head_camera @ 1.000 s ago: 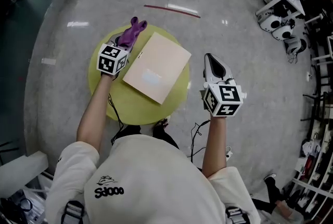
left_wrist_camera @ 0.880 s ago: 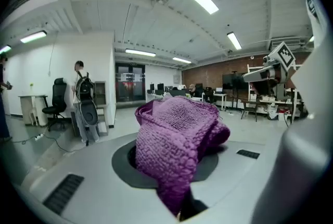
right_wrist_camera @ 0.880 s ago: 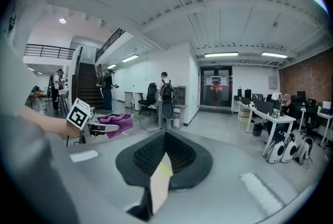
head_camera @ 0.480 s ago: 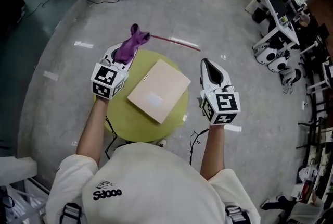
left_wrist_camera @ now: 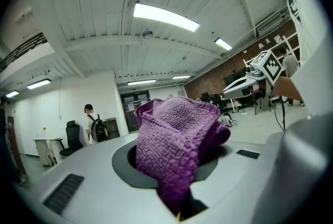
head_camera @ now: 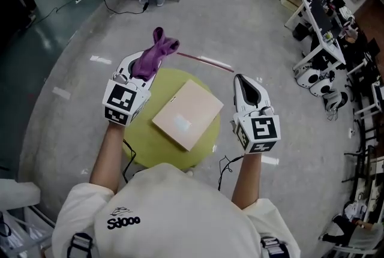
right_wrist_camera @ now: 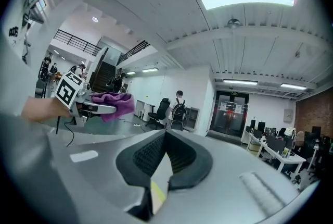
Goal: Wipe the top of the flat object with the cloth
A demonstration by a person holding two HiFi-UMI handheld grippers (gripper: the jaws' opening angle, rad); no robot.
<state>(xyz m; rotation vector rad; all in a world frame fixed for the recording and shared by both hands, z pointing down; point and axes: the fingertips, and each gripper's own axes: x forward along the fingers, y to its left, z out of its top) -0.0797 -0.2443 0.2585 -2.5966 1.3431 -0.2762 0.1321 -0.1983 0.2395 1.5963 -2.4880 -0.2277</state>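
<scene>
My left tongs point(head_camera: 144, 68) are clamped on the purple cloth point(head_camera: 157, 50). In the left gripper view the fabric bunches up out of the closed jaws and fills the space between them. I hold it lifted in the air over the far left edge of the round yellow-green table point(head_camera: 139, 134). It is clear of the surface and touches nothing but the tongs.

My right tongs point(head_camera: 242, 83) are closed and hold nothing. In the right gripper view the two dark pads meet, with only a thin slit below them. I hold them off the right edge of the table, raised too, and both cameras look up toward the ceiling lights rather than down at the work.

The flat object point(head_camera: 188, 114), a pale tan board, lies flat on the table between my two tongs, turned at an angle, with its top fully uncovered. It has a faint light patch near the middle, which I take for glare.

As for progress, the cloth is firmly gripped, so that part is done. No wiping is under way, since the cloth is up and to the far left of the board. I cannot tell from its surface whether it has been wiped. What is left, as I judge it, is to lower the cloth onto the top and stroke across it.
</scene>
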